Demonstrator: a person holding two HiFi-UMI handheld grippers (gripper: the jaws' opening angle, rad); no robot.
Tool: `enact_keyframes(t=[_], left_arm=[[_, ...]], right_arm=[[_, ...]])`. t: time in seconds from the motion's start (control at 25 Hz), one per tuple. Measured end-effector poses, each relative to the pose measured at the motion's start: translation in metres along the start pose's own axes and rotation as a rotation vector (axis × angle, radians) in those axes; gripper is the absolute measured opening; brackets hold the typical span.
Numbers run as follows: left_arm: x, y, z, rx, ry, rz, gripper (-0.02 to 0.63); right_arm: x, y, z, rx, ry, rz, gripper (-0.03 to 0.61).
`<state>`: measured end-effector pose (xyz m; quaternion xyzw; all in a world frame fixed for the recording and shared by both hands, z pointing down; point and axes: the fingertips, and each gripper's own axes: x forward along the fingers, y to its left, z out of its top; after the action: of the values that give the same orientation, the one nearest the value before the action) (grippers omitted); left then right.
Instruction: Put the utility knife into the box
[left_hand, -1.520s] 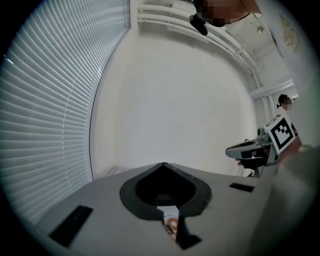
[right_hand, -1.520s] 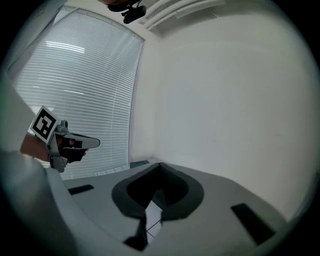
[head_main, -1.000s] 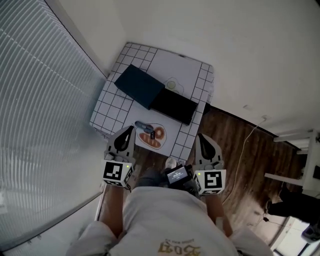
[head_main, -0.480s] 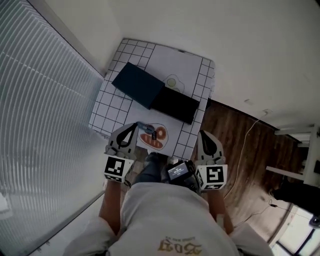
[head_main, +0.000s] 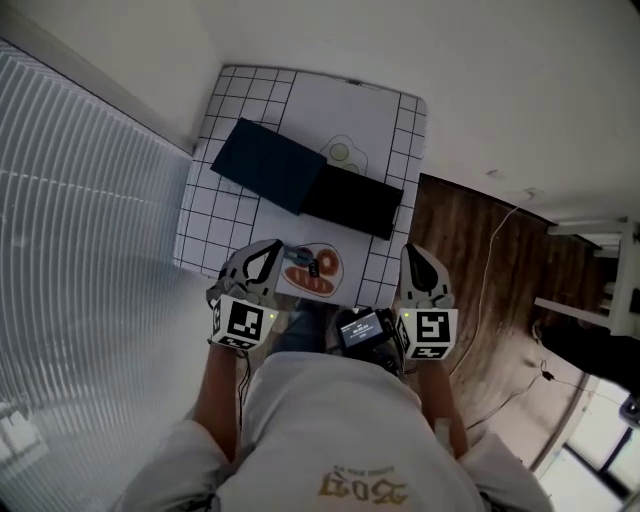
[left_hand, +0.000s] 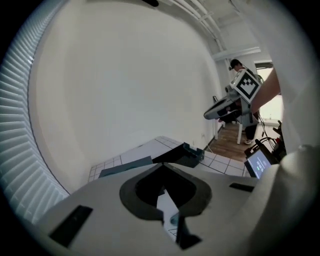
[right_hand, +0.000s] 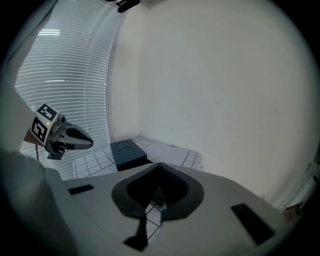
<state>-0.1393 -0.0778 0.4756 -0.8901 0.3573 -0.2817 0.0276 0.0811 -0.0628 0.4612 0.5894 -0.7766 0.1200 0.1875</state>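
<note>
The utility knife (head_main: 298, 256), grey-blue with a dark part, lies on an orange print near the front edge of the checked table (head_main: 228, 225). Behind it sit a black open box (head_main: 352, 200) and, to its left, a dark blue lid (head_main: 268, 165). My left gripper (head_main: 272, 252) hovers at the table's front edge just left of the knife, jaws shut and empty. My right gripper (head_main: 418, 262) is off the table's front right corner, over the wood floor, also shut with nothing in it. In the left gripper view the box (left_hand: 186, 156) shows past the shut jaws.
White walls run behind and to the right of the table, and slatted blinds (head_main: 70, 260) stand to its left. A small screen (head_main: 360, 327) hangs at the person's chest. A cable (head_main: 490, 280) trails over the wood floor on the right.
Both grippers have come a little forward toward the table. The left one now reaches over the front edge beside the knife. The knife and the box have stayed put.
</note>
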Motion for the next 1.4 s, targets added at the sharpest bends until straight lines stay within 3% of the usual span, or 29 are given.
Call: enact_keyframes(t=[0.32,0.88,1.04,1.28,1.4], left_arm=[[0.033,-0.025,-0.047,0.111,0.119,-0.207,0.009],[0.059,-0.054,-0.114,0.198,0.297,-0.523,0.012],[0.062,-0.060,-0.126,0.194,0.333,-0.580,0.097],[0.059,-0.071,-0.144,0.211,0.390,-0.667,0.160],[0.061,-0.073,-0.151,0.234,0.409,-0.691,0.160]], right_arm=[[0.013,0.015,-0.033,0.037,0.087,-0.013,0.006],[0.025,0.020,-0.078,0.095,0.201,-0.055,0.006],[0.026,0.024,-0.086,0.110,0.223,-0.057,0.007],[0.027,0.029,-0.096,0.136,0.244,-0.039,0.006],[0.029,0.034,-0.099,0.141,0.251,-0.015,0.006]])
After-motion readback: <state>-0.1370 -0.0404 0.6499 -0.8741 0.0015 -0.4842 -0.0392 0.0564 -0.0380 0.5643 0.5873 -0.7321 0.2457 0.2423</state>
